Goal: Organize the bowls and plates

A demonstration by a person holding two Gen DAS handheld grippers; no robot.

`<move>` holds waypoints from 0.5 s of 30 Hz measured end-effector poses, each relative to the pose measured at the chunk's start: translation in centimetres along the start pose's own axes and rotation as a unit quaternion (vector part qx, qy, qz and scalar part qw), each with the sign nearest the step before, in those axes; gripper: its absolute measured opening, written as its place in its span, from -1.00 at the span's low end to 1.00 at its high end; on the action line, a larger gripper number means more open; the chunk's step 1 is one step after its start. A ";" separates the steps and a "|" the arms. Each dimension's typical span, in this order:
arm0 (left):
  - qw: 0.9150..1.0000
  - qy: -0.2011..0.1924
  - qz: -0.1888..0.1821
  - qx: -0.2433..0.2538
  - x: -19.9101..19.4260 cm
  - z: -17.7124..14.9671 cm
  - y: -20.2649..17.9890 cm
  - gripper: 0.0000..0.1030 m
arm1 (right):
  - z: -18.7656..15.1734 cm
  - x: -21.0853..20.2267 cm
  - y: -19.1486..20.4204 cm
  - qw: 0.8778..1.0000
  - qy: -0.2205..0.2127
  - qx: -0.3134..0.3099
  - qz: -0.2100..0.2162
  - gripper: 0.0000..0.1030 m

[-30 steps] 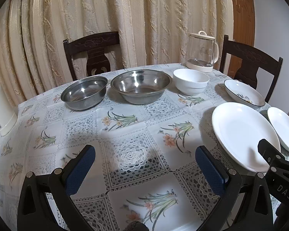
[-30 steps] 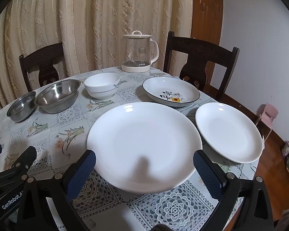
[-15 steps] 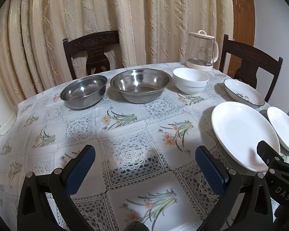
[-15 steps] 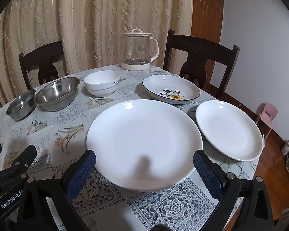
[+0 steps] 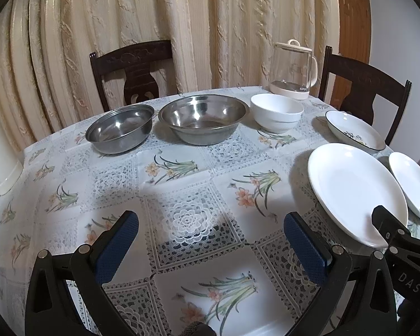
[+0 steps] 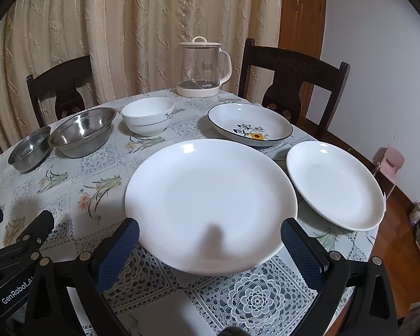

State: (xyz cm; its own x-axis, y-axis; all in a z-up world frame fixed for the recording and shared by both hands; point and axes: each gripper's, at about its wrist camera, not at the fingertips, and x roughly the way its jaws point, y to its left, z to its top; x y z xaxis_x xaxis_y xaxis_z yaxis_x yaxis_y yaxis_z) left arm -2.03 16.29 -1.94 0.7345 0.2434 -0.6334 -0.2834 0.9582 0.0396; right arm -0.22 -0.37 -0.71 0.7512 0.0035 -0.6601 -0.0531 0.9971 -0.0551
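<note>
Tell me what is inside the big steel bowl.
The big steel bowl shows only bare, shiny metal; nothing lies in it. Its near inner wall is hidden behind its rim.

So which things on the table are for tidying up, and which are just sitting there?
For the job: big white plate, small white plate, painted dish, white bowl, big steel bowl, small steel bowl.

Just there: glass kettle, chairs, curtain.
</note>
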 end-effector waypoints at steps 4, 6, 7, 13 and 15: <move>1.000 0.001 0.000 0.000 0.0 0.0 0.0 1.00 | 0.0 0.0 0.2 1.000 0.002 -0.003 0.001 0.99; 1.000 0.001 0.000 0.000 0.0 0.0 0.0 1.00 | 0.0 0.0 0.3 1.000 0.003 -0.003 0.000 1.00; 1.000 0.001 0.000 0.000 0.0 0.0 0.0 1.00 | 0.0 0.0 0.3 1.000 0.003 -0.003 0.000 1.00; 1.000 0.002 0.000 0.000 0.1 -0.2 -0.1 1.00 | -0.1 0.0 0.3 1.000 0.004 -0.003 0.000 1.00; 1.000 0.003 0.000 0.000 0.1 -0.2 -0.1 1.00 | -0.1 0.1 0.3 1.000 0.006 -0.004 -0.002 1.00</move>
State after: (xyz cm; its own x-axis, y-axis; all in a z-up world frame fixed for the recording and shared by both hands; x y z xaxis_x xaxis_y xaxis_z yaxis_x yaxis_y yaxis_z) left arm -2.03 16.19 -2.16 0.7309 0.2431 -0.6377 -0.2836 0.9581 0.0402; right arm -0.25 -0.08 -0.87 0.7440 -0.0008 -0.6682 -0.0552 0.9965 -0.0627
